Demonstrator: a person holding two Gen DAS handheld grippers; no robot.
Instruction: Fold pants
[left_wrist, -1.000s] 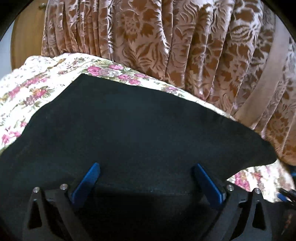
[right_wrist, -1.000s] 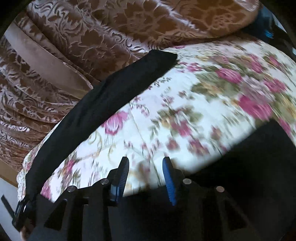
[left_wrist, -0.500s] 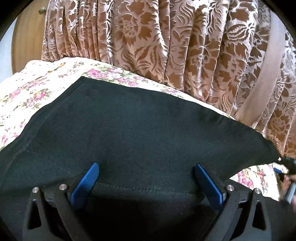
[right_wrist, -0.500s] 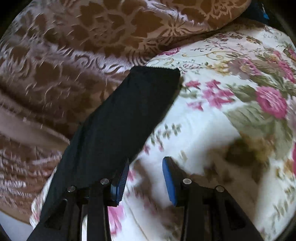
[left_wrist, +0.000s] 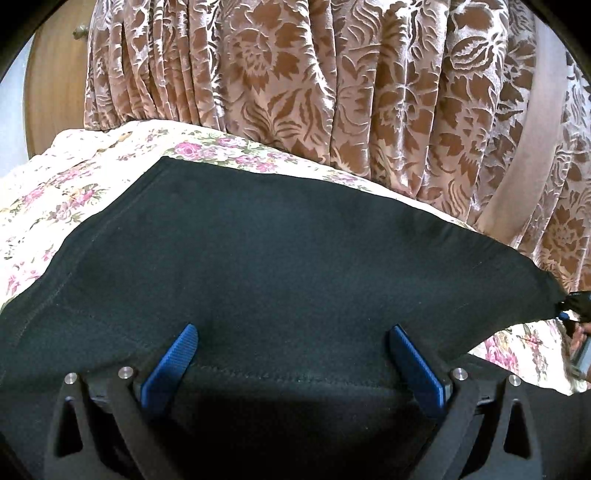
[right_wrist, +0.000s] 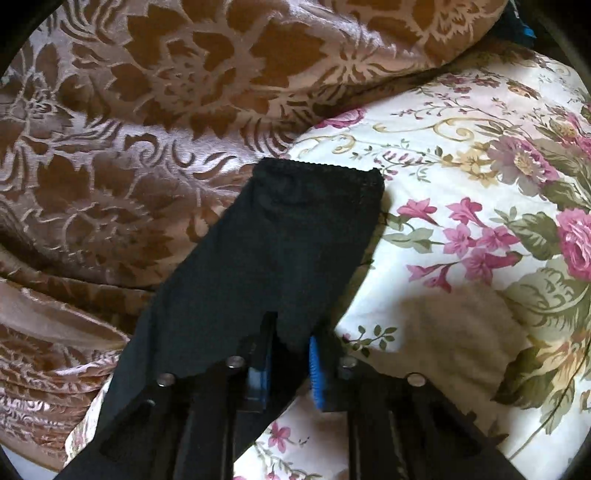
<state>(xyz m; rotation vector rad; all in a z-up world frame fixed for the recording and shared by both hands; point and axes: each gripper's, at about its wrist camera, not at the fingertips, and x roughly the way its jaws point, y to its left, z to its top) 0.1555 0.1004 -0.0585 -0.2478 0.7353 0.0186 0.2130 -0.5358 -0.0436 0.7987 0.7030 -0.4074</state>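
Note:
Black pants (left_wrist: 288, 258) lie on a floral bedsheet (left_wrist: 55, 192). In the left wrist view my left gripper (left_wrist: 295, 350) is open wide, its blue fingers (left_wrist: 173, 358) resting over the dark cloth near a stitched seam. In the right wrist view my right gripper (right_wrist: 290, 343) is shut on the pants leg (right_wrist: 288, 236), a short way back from its hem, which lies at the bedsheet's (right_wrist: 461, 184) edge. The right gripper also shows at the far right of the left wrist view (left_wrist: 576, 314), at the cloth's corner.
A brown patterned curtain (left_wrist: 332, 92) hangs close behind the bed and bunches beside the pants leg in the right wrist view (right_wrist: 147, 129). A wooden door (left_wrist: 55, 74) stands at the far left.
My right gripper moved left from the bare bedsheet onto the pants leg and closed on it. The pants in the left wrist view became stretched flatter. My left gripper stayed open.

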